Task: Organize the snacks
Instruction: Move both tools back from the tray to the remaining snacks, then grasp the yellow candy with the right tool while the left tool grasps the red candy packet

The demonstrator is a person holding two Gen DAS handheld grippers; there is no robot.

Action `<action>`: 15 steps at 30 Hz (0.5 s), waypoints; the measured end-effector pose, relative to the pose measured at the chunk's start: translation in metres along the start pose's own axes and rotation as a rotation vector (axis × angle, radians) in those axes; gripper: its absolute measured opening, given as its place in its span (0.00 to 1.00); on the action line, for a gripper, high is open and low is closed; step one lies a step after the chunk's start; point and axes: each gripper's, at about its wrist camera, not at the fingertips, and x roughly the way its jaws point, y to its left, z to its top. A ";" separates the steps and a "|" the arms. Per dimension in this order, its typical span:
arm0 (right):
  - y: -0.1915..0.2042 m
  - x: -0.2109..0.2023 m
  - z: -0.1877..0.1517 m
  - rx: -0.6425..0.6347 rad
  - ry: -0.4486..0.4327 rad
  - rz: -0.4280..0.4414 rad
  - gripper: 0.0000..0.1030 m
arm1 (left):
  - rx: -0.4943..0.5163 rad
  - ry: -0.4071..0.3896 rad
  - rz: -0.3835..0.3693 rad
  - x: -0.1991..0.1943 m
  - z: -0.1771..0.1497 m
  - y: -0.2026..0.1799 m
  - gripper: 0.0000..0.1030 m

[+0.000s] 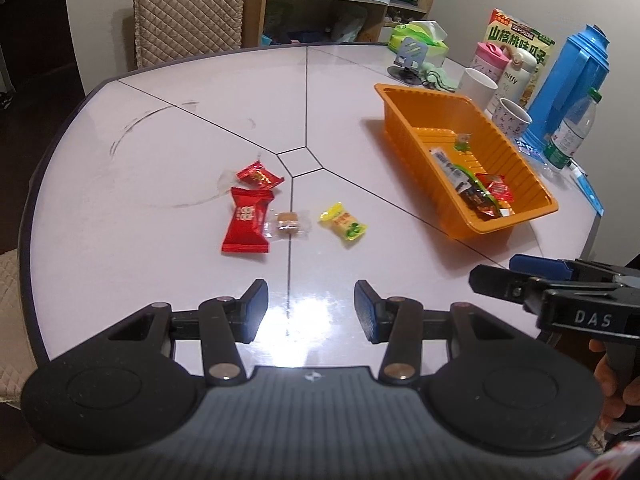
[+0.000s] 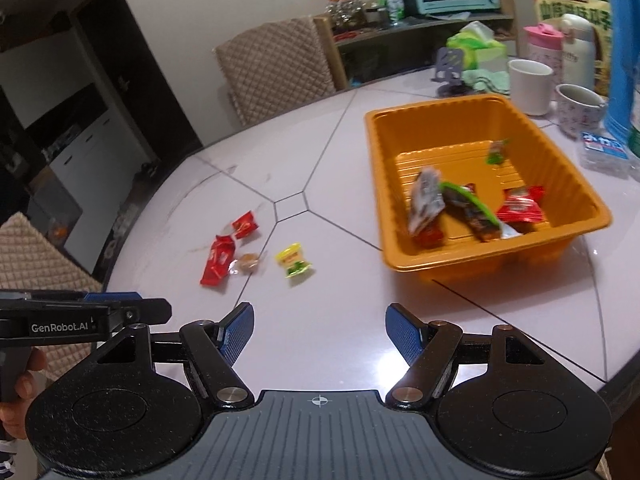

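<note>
Snack sorting, pale worktop (image 1: 160,128) – four loose items, one orange tray (image 1: 404,120) part filled

Left gripper (image 1: 311,308): lower centre of left view, jaws apart, nothing between them. Right gripper (image 2: 320,330): lower centre of right view, jaws set wider apart, nothing between them. Loose on worktop, centre-left of left view: large red packet (image 1: 246,226); small red packet (image 1: 258,176) just above it; clear-wrapped brown sweet (image 1: 286,224) touching the large packet's right edge; yellow packet (image 1: 343,225) near, to the right. Tray at right of both views holds several wrapped snacks (image 2: 476,212), mostly toward its near end. Cups, bottles, blue flask (image 1: 576,76) behind tray
</note>
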 end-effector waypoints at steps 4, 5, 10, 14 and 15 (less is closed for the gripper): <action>0.010 0.016 0.001 -0.030 0.012 0.001 0.71 | -0.001 -0.002 0.008 0.005 0.001 0.008 0.42; 0.012 0.020 0.002 -0.037 0.015 0.002 0.71 | -0.005 -0.002 0.009 0.006 0.001 0.010 0.42; 0.022 0.039 0.005 -0.073 0.019 -0.001 0.68 | -0.009 0.005 0.015 0.015 0.003 0.019 0.42; 0.026 0.054 0.010 -0.096 0.023 0.001 0.61 | -0.013 0.008 0.020 0.021 0.006 0.025 0.42; 0.026 0.058 0.012 -0.101 0.023 0.003 0.59 | -0.013 0.009 0.022 0.023 0.007 0.027 0.42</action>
